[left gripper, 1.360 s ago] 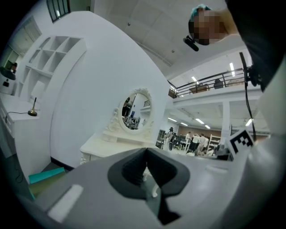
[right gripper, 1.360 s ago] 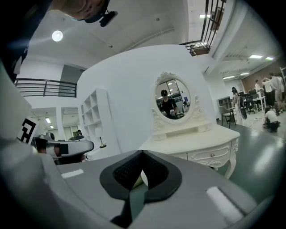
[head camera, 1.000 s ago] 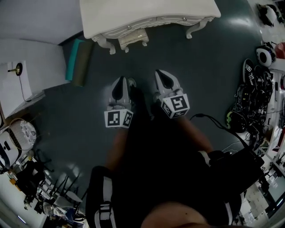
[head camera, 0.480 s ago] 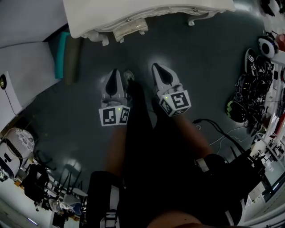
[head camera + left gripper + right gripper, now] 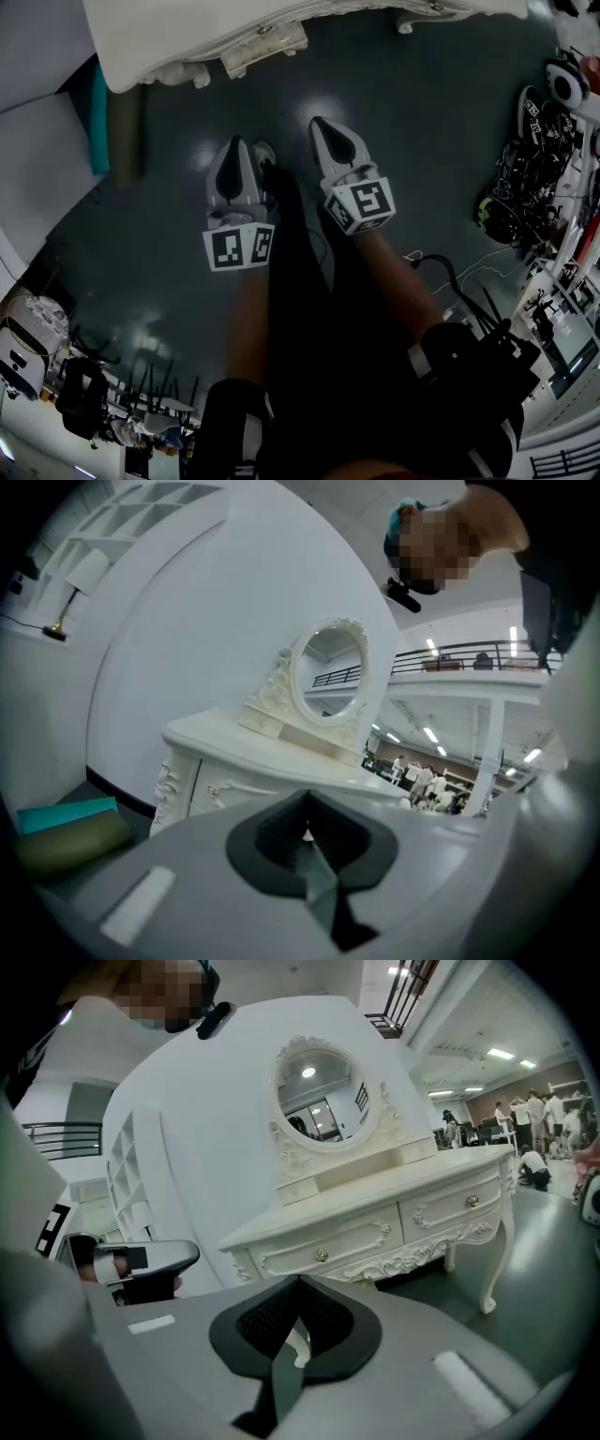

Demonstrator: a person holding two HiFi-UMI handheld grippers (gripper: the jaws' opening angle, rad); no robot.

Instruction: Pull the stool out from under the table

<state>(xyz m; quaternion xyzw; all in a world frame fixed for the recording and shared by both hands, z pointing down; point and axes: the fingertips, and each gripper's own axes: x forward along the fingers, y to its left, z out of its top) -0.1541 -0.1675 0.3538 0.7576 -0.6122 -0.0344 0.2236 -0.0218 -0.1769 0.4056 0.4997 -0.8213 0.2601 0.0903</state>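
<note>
Cream stool under table, well beyond both closed jaws.

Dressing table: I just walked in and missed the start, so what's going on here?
A person stands facing the white dressing table with a gripper in each hand. The left gripper and right gripper are both shut, empty and held short of the table. The stool sits tucked under it with only its front edge showing, and nothing touches it yet.

dark grey floor, curved white wall
</note>
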